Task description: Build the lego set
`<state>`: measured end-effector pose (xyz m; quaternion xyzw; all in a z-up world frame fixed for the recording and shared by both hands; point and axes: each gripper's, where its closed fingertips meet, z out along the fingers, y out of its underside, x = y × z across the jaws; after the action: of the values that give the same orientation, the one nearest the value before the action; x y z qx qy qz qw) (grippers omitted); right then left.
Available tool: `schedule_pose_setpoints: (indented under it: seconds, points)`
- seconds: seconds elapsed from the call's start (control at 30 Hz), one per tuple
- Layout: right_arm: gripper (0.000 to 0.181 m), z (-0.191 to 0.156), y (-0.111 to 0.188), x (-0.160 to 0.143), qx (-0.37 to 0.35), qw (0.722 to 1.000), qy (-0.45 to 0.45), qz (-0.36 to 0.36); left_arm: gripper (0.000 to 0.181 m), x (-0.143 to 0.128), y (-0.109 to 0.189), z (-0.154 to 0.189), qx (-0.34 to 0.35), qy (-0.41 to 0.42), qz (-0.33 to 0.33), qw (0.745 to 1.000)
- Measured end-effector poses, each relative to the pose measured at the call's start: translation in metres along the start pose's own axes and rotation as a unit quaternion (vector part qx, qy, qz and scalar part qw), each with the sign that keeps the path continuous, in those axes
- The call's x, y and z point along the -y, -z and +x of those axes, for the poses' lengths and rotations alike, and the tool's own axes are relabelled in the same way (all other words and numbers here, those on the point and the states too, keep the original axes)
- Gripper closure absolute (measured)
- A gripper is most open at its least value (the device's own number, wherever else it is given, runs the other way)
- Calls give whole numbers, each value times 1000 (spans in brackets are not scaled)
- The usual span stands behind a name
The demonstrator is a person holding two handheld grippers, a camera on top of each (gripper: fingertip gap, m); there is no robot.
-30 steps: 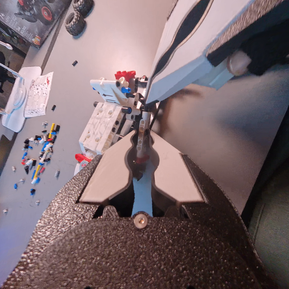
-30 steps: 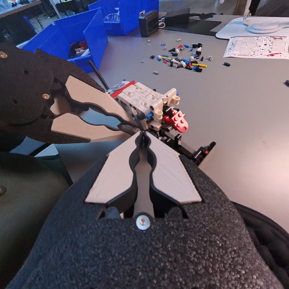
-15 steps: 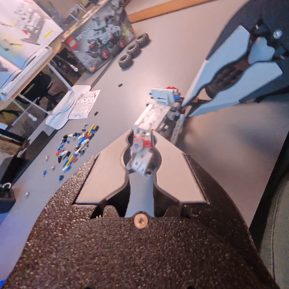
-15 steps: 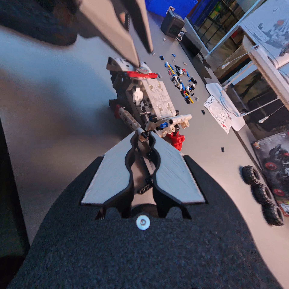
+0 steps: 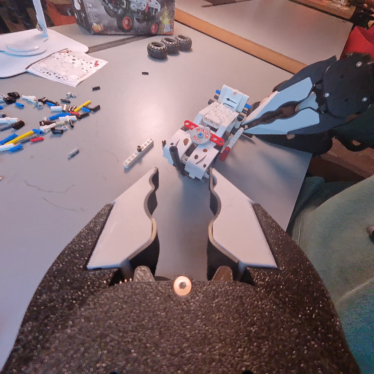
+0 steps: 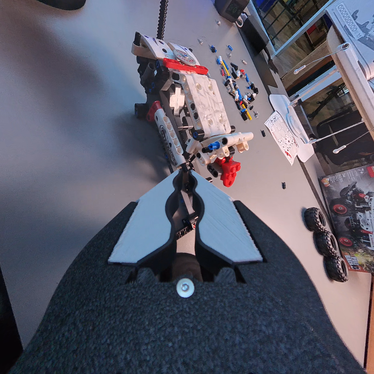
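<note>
Truck model (image 5: 204, 137) sits on grey table (image 5: 121, 182), centre-right of left wrist view, white body with dark spots, red beam across it with a round grey disc on top, black rod sticking up at the near end. Left gripper (image 5: 183, 176) low centre of that view, jaws spread wide, nothing between them, tips just short of the model's near end, no contact visible. Right gripper (image 5: 245, 126) enters from right edge of the same view, tips at the model's far right side. In right wrist view the right gripper (image 6: 184, 172) has jaws pinched close on a thin black bar of the model's frame, which runs back between the fingers; model (image 6: 188, 105) stretches away toward upper centre of frame, red block (image 6: 228, 172) at its near end right of the fingertips. White holed beam (image 5: 139, 149) lies loose on table left of the model, small grey pin (image 5: 73, 152) further left. Heap of small loose parts (image 5: 50, 119) at left of frame, blue, yellow, black, white, red. Sticker sheet (image 5: 66, 65) upper left, partly on a white lamp base (image 5: 30, 48). Three black tyres (image 5: 169, 45) in a row at upper centre, set box (image 5: 125, 16) behind them at top edge. Green fabric at lower right edge
</note>
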<state>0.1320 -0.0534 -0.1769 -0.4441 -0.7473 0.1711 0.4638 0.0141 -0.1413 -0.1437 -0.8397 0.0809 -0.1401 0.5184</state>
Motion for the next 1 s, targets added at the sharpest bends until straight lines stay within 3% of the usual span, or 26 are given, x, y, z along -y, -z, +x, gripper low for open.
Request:
schedule_pose_setpoints:
  seconds: [0.27,1.0]
  points:
    - [177,0,0,-2,4,1000,-18,-2,131,-6,-16,7,-21,-8,-17,1000]
    - [177,0,-1,-1,2,1000,-22,12,140,-13,-25,11,-32,-20,-37,999]
